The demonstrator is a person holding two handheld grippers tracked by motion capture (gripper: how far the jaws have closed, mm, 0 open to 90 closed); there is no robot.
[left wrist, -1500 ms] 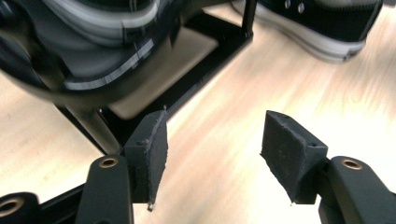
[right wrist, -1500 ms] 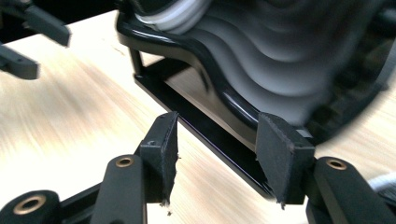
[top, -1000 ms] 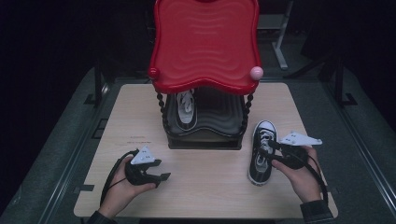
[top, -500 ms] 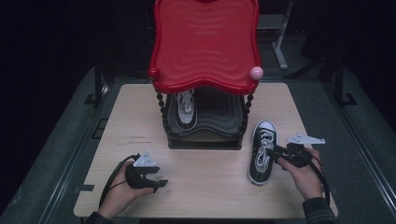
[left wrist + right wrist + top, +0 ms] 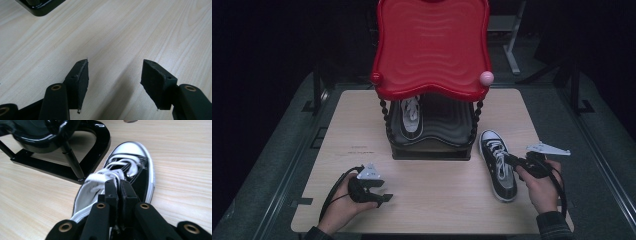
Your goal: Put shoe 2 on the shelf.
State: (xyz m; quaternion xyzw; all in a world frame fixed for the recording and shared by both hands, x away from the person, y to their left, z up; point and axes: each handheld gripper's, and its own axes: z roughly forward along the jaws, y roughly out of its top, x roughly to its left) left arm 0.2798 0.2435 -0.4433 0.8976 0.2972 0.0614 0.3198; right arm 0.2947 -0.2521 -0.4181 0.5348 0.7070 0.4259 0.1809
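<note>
High view, counted: two black-and-white sneakers, one two-tier rack, two grippers, one table.

One sneaker (image 5: 498,165) lies on the table (image 5: 437,180), toe toward the rack, directly at your right gripper (image 5: 515,161). The other sneaker (image 5: 411,117) sits on the lower black shelf (image 5: 447,127) of the rack, toe pointing away from you, well ahead of both sets of fingers. The red top tray (image 5: 432,45) carries nothing you can see from here.

Right gripper view: your jaws have just been closing and now stand pressed nearly together on the sneaker's (image 5: 130,170) side wall at the collar, the thin canvas edge pinched between the pads. The white laces lie just past your fingertips (image 5: 111,187), the white toe cap farther on. The rack's black base (image 5: 75,157) is ahead and to the left of the fingers, close to the shoe.

Left gripper view: your left gripper (image 5: 113,75) has its jaws spread wide with only bare wood between the pads. A corner of the rack base (image 5: 41,7) shows far ahead, up and left of the fingers.
</note>
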